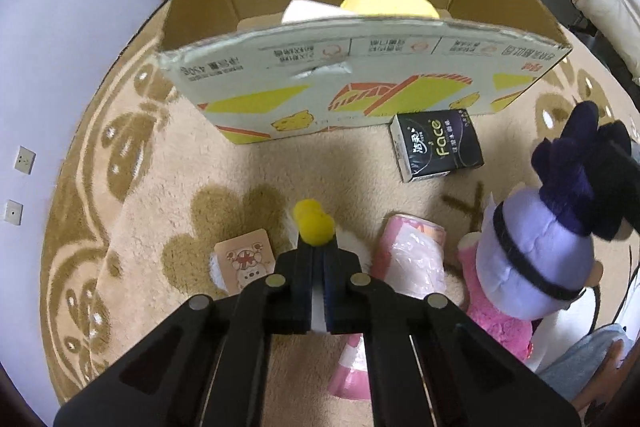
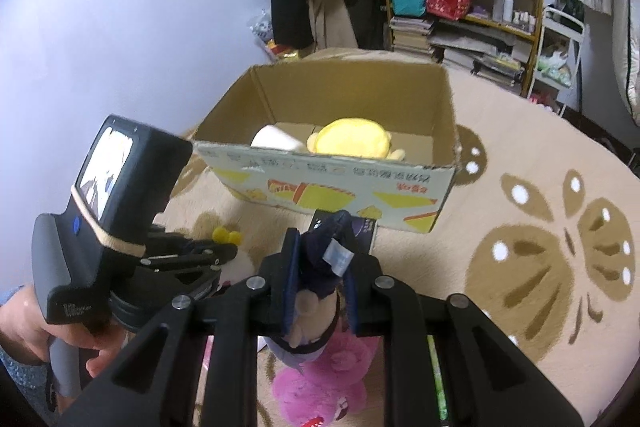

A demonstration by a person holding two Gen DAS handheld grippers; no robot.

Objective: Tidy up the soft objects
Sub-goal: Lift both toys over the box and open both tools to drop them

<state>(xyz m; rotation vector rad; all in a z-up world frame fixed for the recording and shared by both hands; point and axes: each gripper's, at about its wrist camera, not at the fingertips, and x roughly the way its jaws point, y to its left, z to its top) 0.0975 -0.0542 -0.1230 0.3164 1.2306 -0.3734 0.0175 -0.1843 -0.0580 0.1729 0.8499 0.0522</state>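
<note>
Looking along my left gripper (image 1: 318, 251), I count one cardboard box (image 1: 360, 83), one black tissue pack (image 1: 438, 145), one pink tissue pack (image 1: 412, 259), one card (image 1: 246, 261) and one purple-headed plush doll (image 1: 536, 259). My fingers are pinched together on a small white plush with a yellow tuft (image 1: 314, 225), low over the rug (image 1: 132, 187).

Through my right wrist camera, my right gripper (image 2: 320, 259) is clamped on the doll's dark bow (image 2: 320, 251); its pink body hangs below. One yellow plush (image 2: 352, 141) and one white object (image 2: 276, 139) lie inside the box.
</note>
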